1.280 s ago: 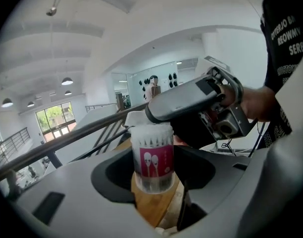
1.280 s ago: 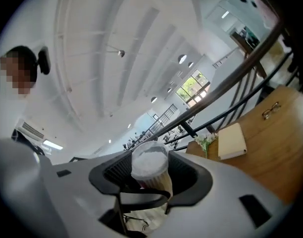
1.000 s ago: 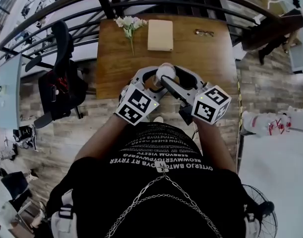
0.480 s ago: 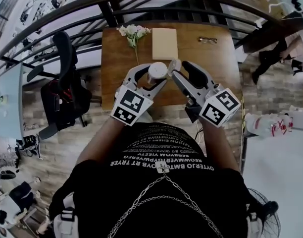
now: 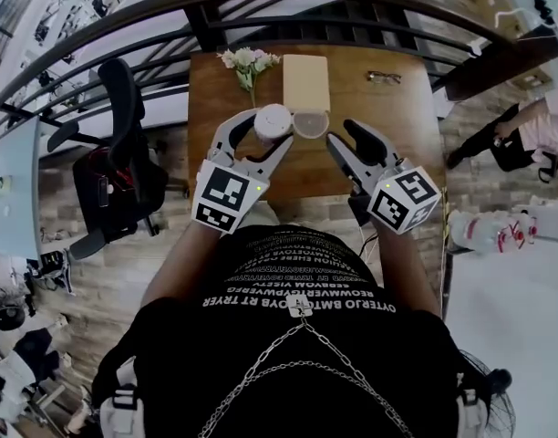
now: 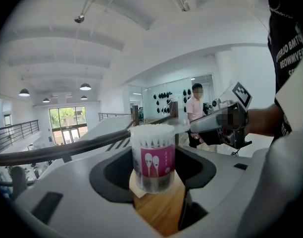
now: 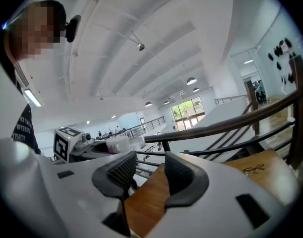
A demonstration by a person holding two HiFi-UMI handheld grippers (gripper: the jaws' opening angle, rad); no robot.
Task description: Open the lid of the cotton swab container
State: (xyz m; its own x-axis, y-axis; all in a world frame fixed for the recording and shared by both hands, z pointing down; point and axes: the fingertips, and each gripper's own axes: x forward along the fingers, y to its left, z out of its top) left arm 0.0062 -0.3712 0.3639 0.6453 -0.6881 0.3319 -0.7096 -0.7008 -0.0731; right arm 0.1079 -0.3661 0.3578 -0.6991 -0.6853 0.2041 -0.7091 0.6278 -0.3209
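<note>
Between the left claw's [image 5: 268,130] jaws: container [image 6: 152,155], clamped low on its body, upright, lid already off. It's packed full of swabs [image 6: 152,131], tips up. Thin clear plastic, so it looks light, slick and crushable. Hold low and gently, and keep it level or the swabs spill. Right claw [image 7: 146,170] is off to the right, empty, jaws closing on nothing. Lid [image 5: 309,124] sits just right of the container, beyond the right claw's tips. Can't tell if it's resting on the tabletop [image 5: 397,108].
</note>
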